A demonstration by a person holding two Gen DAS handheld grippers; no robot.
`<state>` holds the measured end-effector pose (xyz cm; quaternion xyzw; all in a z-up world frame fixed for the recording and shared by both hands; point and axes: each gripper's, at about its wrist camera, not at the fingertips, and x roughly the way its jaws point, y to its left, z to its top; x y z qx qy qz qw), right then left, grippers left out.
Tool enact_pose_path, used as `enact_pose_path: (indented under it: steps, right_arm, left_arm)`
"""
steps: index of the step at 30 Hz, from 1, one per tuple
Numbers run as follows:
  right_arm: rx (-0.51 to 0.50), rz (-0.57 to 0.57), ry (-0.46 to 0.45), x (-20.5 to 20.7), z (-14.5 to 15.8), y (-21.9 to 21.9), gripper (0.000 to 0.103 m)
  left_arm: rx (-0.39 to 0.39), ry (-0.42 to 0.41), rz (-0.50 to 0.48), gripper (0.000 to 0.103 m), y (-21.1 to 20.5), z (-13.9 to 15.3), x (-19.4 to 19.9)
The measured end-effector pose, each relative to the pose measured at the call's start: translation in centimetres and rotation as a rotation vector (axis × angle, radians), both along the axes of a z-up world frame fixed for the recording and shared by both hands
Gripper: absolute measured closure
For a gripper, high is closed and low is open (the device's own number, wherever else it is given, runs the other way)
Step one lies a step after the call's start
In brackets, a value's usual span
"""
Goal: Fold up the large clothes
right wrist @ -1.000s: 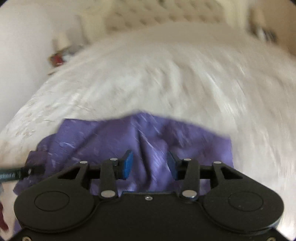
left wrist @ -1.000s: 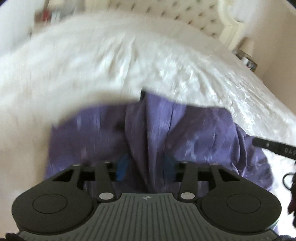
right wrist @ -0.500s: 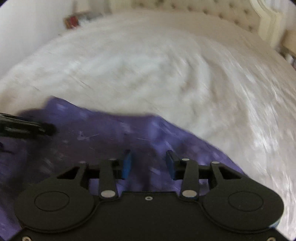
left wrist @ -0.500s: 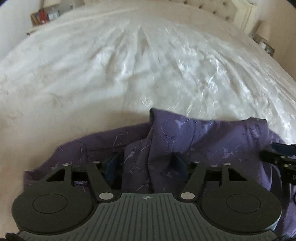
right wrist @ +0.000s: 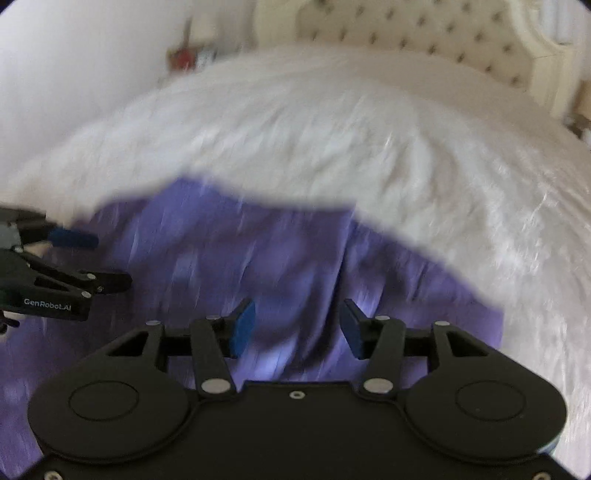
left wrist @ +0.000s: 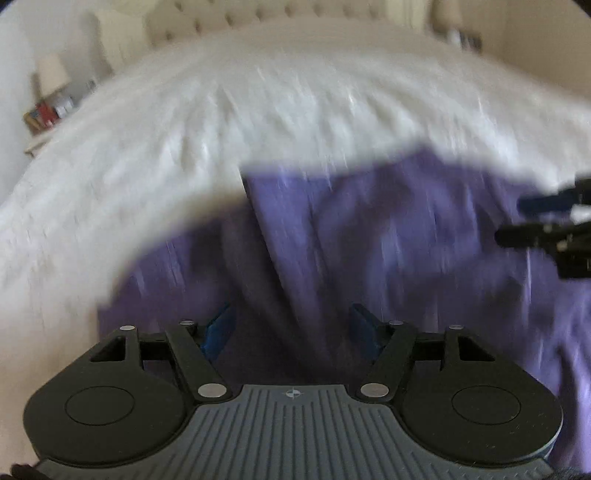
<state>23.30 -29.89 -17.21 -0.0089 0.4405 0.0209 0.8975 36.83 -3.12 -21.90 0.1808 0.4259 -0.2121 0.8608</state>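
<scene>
Purple garment (left wrist: pixel 388 236) spread in rumpled folds over the near end of a white bedspread (left wrist: pixel 258 122), filling the lower half of both wrist views; far edge of the cloth curving from 9 o'clock up toward 1 o'clock in the left view, and from 9 o'clock down to 4 o'clock in the right. Both views smeared by motion.

Left gripper (left wrist: pixel 291 326) angled down over the cloth, jaws standing well apart, blue pads (left wrist: pixel 218 328) to either side of a raised ridge of fabric running up toward 12 o'clock. Pads not seen pressing on the ridge; contact at the very tips lost in blur. Seen again in the right view at 9 o'clock (right wrist: pixel 99 258), fingers apart over the garment's left portion.

Right gripper (right wrist: pixel 297 326) likewise tilted down, jaws opening, purple fabric lying between the blue pads (right wrist: pixel 242 326) with a visible gap on each side, nothing clamped. Its dark fingers (left wrist: pixel 532 218) reaching in at 3 o'clock in the left view, just above the cloth.

Behind the bed at 12 o'clock, a cream tufted headboard (right wrist: pixel 436 33). Bedside table (left wrist: pixel 40 136) with a pale lamp (left wrist: pixel 53 72) and small red and white items at 10 o'clock in the left view, too blurred to name.
</scene>
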Motion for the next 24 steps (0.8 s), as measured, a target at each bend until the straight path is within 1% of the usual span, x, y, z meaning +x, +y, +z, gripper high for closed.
enact_pose_path:
  steps: [1,2,3,5,8,10,12,13,15,17,18,19,21,24]
  right_arm:
    - [-0.03,0.005,0.046,-0.2,-1.0,0.4,0.046]
    - [-0.066,0.012,0.106,-0.6,-2.5,0.8,0.046]
    - [-0.075,0.017,0.114,-1.1,-3.5,0.9,0.046]
    - [-0.103,0.025,0.069,-1.8,-3.9,1.1,0.043]
    - [-0.095,0.011,0.093,-1.1,-3.4,1.0,0.04]
    - [-0.095,-0.002,0.101,-1.0,-3.1,0.4,0.029]
    - [-0.065,-0.028,0.102,-1.4,-2.4,-0.4,0.028]
    - [-0.04,-0.047,0.098,-1.7,-2.0,-0.9,0.027]
    - [-0.001,-0.085,0.068,-3.3,-0.7,-1.8,0.026]
    - [0.035,-0.1,0.055,-5.5,0.2,-2.5,0.021]
    - [0.053,-0.105,0.056,-6.4,0.4,-2.9,0.018]
    - [0.068,-0.112,0.058,-7.5,0.6,-3.4,0.017]
    - [0.082,-0.128,0.071,-9.7,0.8,-4.1,0.017]
    - [0.096,-0.154,0.116,-13.0,0.8,-5.0,0.017]
  left_arm:
    - [0.025,0.014,0.004,0.035,0.3,-1.1,-0.7]
    - [0.019,0.004,0.009,0.035,0.7,-1.9,-1.3]
    - [-0.001,-0.013,0.017,0.034,1.1,-2.2,-1.9]
    - [-0.015,-0.011,0.039,0.034,1.2,-2.3,-2.1]
    - [-0.017,0.029,0.062,0.033,0.9,-1.9,-1.3]
    - [-0.029,0.049,0.056,0.03,1.0,-1.6,-0.9]
    - [-0.067,0.071,0.069,0.025,1.8,-1.2,-0.9]
    - [-0.093,0.078,0.09,0.023,2.4,-0.8,-1.0]
    - [-0.149,0.07,0.127,0.02,3.7,0.0,-2.2]
    - [-0.182,0.059,0.136,0.017,5.0,0.9,-3.9]
    - [-0.183,0.06,0.133,0.015,5.5,1.1,-4.6]
    - [-0.181,0.066,0.129,0.012,6.0,1.4,-5.6]
    - [-0.18,0.087,0.126,0.011,7.3,1.5,-7.4]
    - [-0.171,0.125,0.137,0.011,9.4,1.3,-10.0]
